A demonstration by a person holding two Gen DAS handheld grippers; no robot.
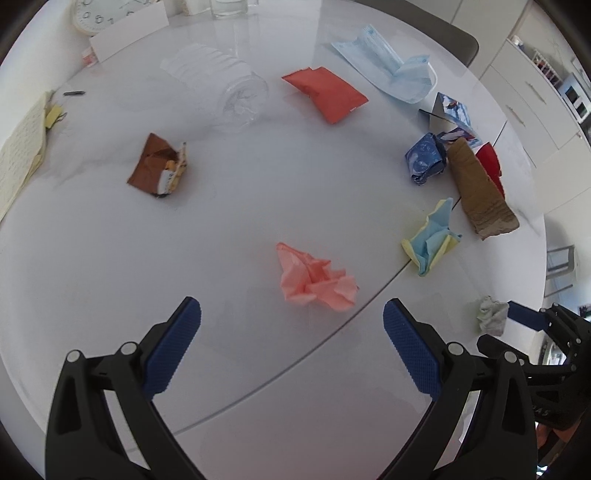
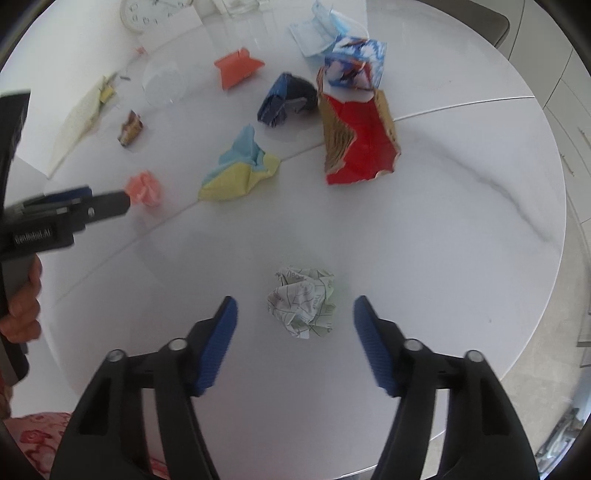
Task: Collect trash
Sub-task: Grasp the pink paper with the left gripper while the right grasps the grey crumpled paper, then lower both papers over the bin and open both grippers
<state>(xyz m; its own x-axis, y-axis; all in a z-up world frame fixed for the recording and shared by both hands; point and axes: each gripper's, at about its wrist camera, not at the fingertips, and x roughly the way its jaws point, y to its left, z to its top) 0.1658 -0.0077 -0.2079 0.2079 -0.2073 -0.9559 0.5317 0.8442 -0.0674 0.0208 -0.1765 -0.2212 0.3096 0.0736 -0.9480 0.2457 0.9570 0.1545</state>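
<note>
My left gripper (image 1: pixel 292 308) is open and points down at the white table (image 1: pixel 110 258), with a crumpled pink tissue (image 1: pixel 314 277) just ahead between its fingers, untouched. My right gripper (image 2: pixel 295 302) is open too; a crumpled white printed paper ball (image 2: pixel 301 301) lies between its blue pads with gaps on both sides. Further out lie a blue-and-yellow paper wad (image 2: pixel 240 170), a torn red and brown carton (image 2: pixel 360 140), a dark blue wrapper (image 2: pixel 284 99), an orange packet (image 1: pixel 327 92), a brown wrapper (image 1: pixel 159 166), a crushed clear bottle (image 1: pixel 221 85) and a blue face mask (image 1: pixel 388 62).
A white clock (image 1: pixel 88 14), a glass (image 1: pixel 227 9) and a white card stand at the table's far edge, and a notepad (image 1: pixel 20 155) lies at the left. A seam crosses the round tabletop. White cabinets (image 1: pixel 524 96) stand beyond the right edge. A hand (image 2: pixel 22 310) holds the left gripper.
</note>
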